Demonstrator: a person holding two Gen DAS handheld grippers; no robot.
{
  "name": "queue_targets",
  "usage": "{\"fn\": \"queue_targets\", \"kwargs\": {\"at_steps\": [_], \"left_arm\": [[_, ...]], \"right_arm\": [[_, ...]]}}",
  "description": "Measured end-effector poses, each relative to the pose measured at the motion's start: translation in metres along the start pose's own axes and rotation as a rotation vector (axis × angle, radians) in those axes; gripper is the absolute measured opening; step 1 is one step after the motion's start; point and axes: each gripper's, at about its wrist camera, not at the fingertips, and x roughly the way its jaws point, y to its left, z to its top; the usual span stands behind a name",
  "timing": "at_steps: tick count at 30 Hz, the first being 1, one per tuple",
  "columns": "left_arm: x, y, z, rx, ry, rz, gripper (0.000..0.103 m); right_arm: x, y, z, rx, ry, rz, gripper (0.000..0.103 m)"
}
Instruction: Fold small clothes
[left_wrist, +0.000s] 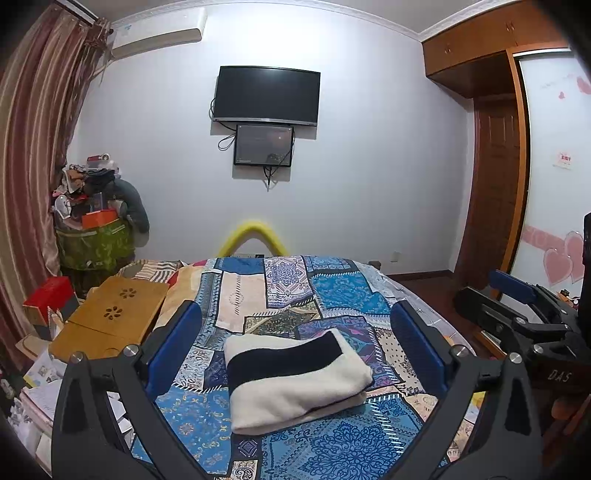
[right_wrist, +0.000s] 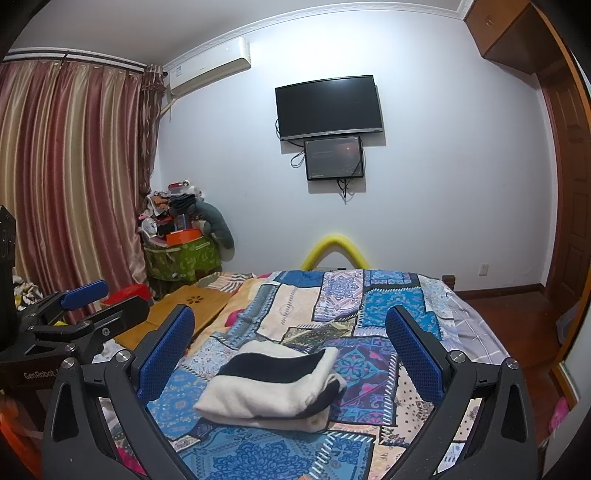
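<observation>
A small cream garment with a wide dark navy stripe (left_wrist: 291, 380) lies folded into a thick bundle on the blue patchwork bedspread (left_wrist: 332, 295). My left gripper (left_wrist: 295, 347) hovers over it, open, its blue pads wide on either side and touching nothing. In the right wrist view the same folded bundle (right_wrist: 273, 387) rests on the bedspread (right_wrist: 388, 299), with my right gripper (right_wrist: 290, 350) open around it from above, holding nothing. The right gripper's body (left_wrist: 524, 317) shows at the right edge of the left view. The left gripper's body (right_wrist: 74, 314) shows at the left edge of the right view.
A wooden lap table (left_wrist: 110, 317) sits on the bed's left side beside a red box (left_wrist: 48, 295). A green hamper piled with things (right_wrist: 181, 251) stands by the curtain (right_wrist: 74, 177). A yellow foam arc (right_wrist: 334, 251) rises behind the bed. A wardrobe (left_wrist: 491, 184) is right.
</observation>
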Motion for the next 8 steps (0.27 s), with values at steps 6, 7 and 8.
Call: {"fn": "queue_targets", "kwargs": {"at_steps": [6,7,8], "left_arm": [[0.002,0.0014,-0.001,-0.006,0.009,0.0,0.103],[0.0031,0.0017,-0.0015,-0.006,0.013,0.0,0.103],[0.0037,0.0019,-0.0018,-0.006,0.015,0.0,0.103]], "right_arm": [[0.0008,-0.0015,0.0004,0.005,0.005,-0.001,0.103],[0.001,-0.0017,0.0003,0.005,0.005,0.0,0.103],[0.0011,-0.0018,0.0001,0.005,0.006,0.0,0.103]]}}
